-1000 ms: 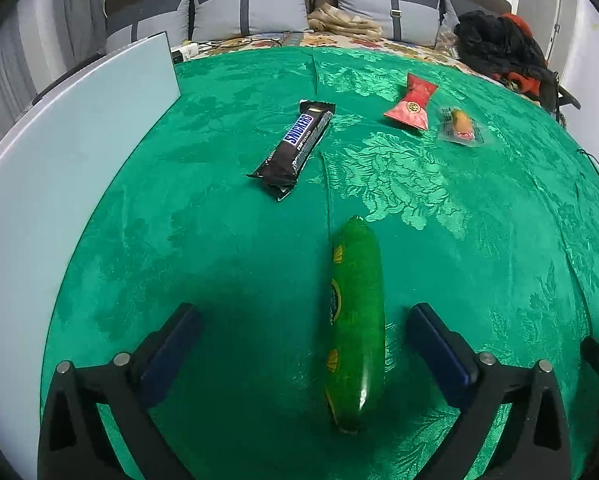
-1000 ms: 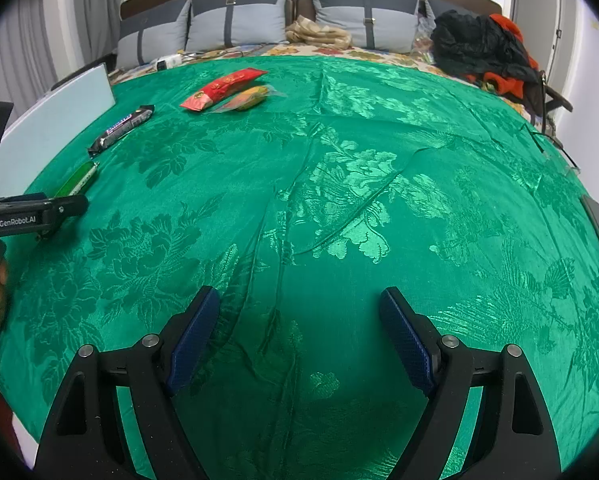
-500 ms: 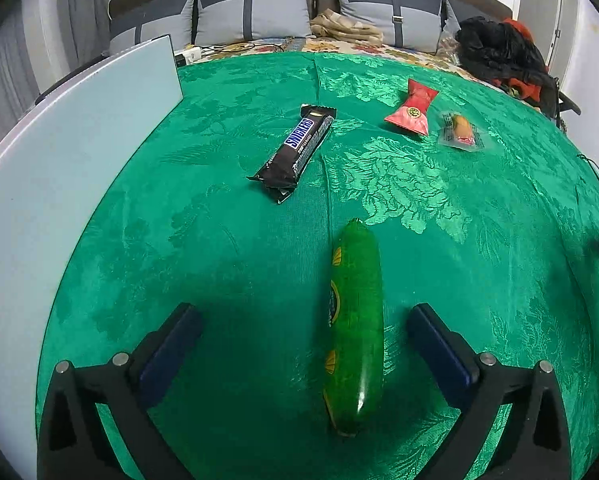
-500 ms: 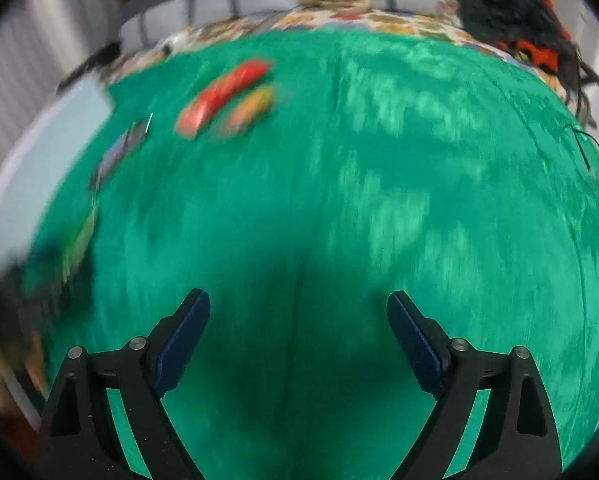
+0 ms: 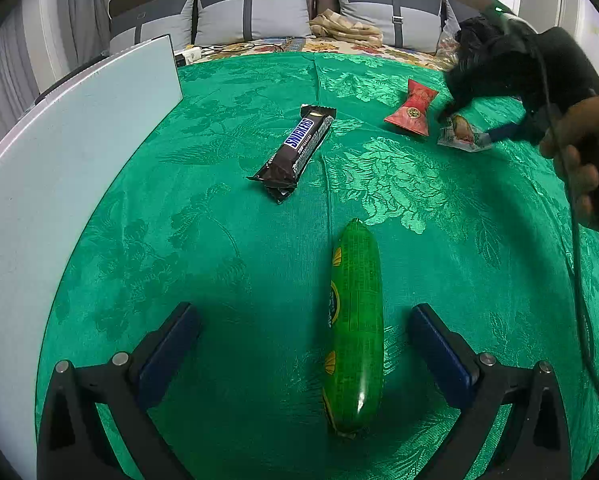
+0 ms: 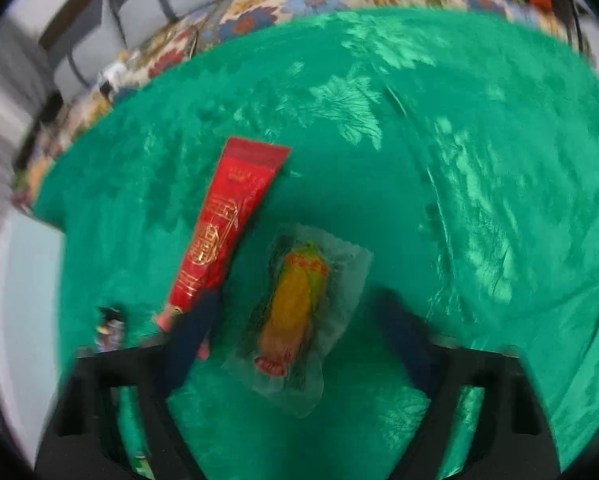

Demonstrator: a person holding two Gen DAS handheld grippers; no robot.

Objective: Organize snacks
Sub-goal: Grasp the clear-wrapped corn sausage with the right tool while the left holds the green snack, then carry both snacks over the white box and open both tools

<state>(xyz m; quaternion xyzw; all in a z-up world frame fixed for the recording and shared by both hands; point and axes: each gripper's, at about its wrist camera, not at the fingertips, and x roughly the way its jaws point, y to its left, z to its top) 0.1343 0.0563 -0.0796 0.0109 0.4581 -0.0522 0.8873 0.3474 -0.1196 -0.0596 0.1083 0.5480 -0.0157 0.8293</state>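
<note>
My left gripper [image 5: 303, 332] is open, low over the green cloth, with a long green sausage-shaped snack [image 5: 355, 328] lying between its fingers, nearer the right one. A Snickers bar [image 5: 297, 152] lies further ahead. A red packet [image 5: 413, 109] and a clear-wrapped orange snack [image 5: 461, 132] lie at the far right. My right gripper [image 6: 299, 320] is open and straddles the clear-wrapped orange snack [image 6: 295, 312]; the red packet [image 6: 227, 220] lies just left of it, touching the left finger. The right gripper also shows in the left wrist view [image 5: 471, 124].
A pale blue board [image 5: 59, 152] stands along the left side of the green cloth [image 5: 219, 240]. Grey cushions [image 5: 251, 12], folded fabric and a power strip with cables lie beyond the far edge. The person's hand [image 5: 579, 152] holds the right gripper.
My right gripper has swept left and forward across the cloth and now sits over the clear-wrapped orange snack. The left gripper has barely moved.
</note>
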